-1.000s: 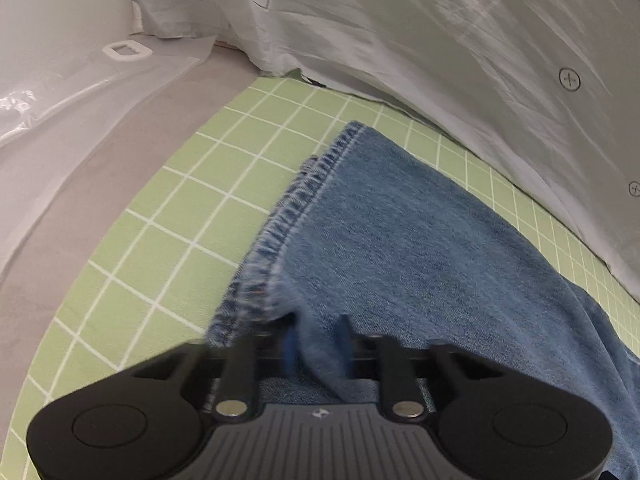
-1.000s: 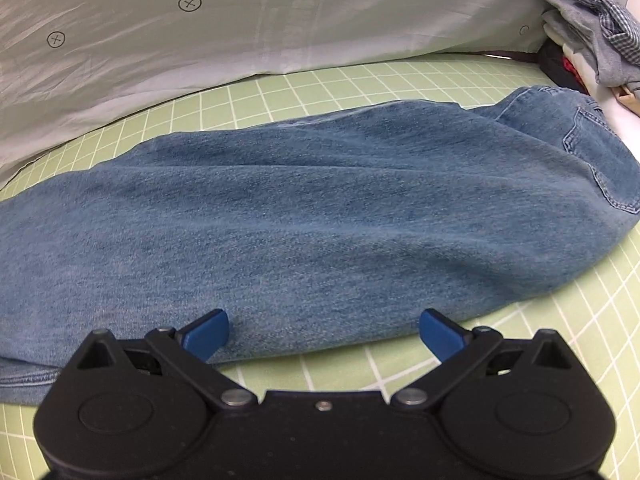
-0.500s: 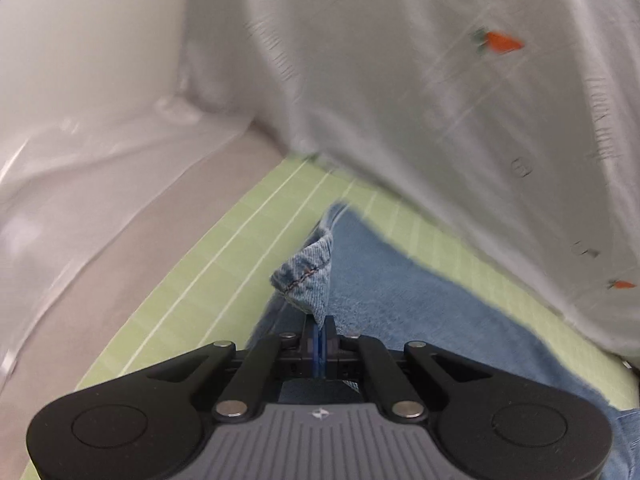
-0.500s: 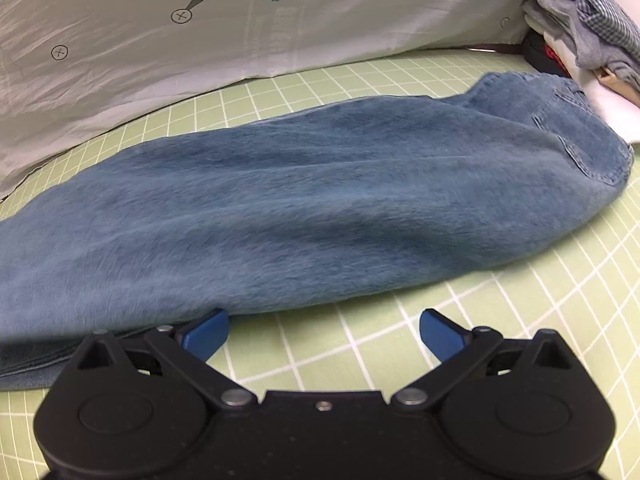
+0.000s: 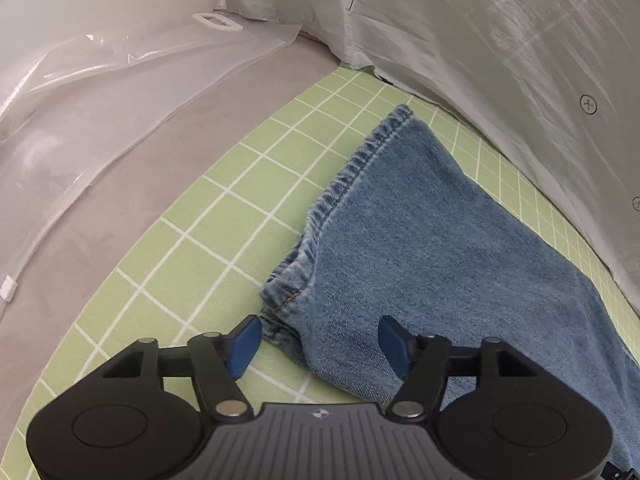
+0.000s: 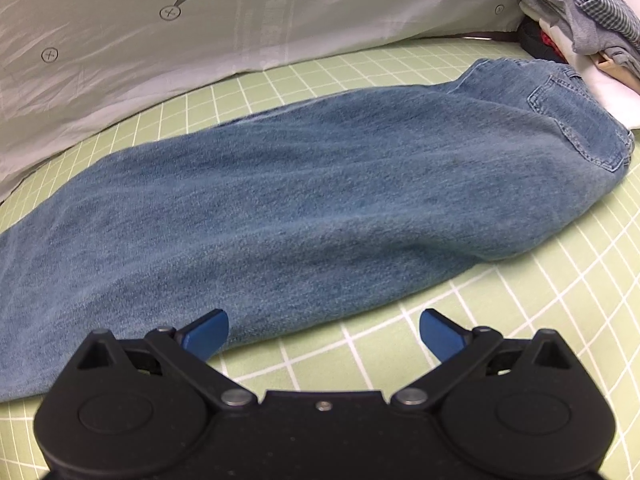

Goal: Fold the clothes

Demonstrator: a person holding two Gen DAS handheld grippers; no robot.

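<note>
Across the green grid mat [image 6: 500, 320] the jeans [image 6: 320, 184] lie full length, legs stacked one on the other, and I take the jeans as my landmark for everything else. Behind the jeans runs a white printed sheet [image 6: 200, 32] with a carrot on it. At the jeans' waist end, touching or just beside the back pocket, sits a pile of other clothes [image 6: 580, 12]. Off the hem end of the jeans, past the mat edge, I see a clear plastic bag [image 5: 100, 100] on the grey table [image 5: 180, 152].

Now the hem [image 5: 360, 176]: it lies flat on the mat, the two cuffs slightly offset, stitching bunched at the near corner.

My left gripper [image 5: 320, 340] is spread wide and holds nothing; its fingers straddle the near hem corner, the left pad [image 5: 244, 340] just beside the cuff, the other over denim. My right gripper [image 6: 324, 328] is also wide apart and empty, low at the jeans' near edge around mid-leg, one pad [image 6: 208, 330] at the fabric, the other over bare mat.

My read: the lengthwise fold is done and the jeans are laid out. Next I'd close the left on both cuff layers together, take the edge with the right, and carry the hem toward the waist. Missing the lower cuff would skew that fold.
</note>
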